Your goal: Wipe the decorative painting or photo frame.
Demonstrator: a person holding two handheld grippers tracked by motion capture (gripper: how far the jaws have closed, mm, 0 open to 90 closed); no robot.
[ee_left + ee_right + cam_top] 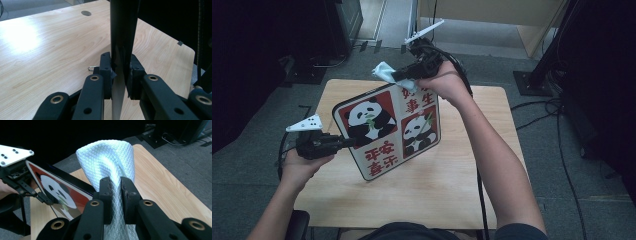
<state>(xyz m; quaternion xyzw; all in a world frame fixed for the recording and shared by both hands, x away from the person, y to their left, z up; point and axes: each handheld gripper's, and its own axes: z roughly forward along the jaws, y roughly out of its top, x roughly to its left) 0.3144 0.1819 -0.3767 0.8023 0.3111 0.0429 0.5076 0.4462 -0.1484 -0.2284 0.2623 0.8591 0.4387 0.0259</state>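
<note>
A flat board printed with pandas and red characters (387, 130) is held tilted above the wooden table (452, 185). My left gripper (349, 142) is shut on its left edge; in the left gripper view the thin board (122, 37) stands edge-on between the jaws (120, 72). My right gripper (399, 76) is above the board's far top edge, shut on a pale blue waffle-weave cloth (384, 72). In the right gripper view the cloth (110, 162) bulges up between the pads, with the panda board (60, 192) below to the left.
The table is small, with a round cable hole (86, 13) near one edge. Grey carpet surrounds it, with cables (562, 150) on the floor at right and dark stands (532, 80) at the back. A small metal clip (92, 67) lies on the table.
</note>
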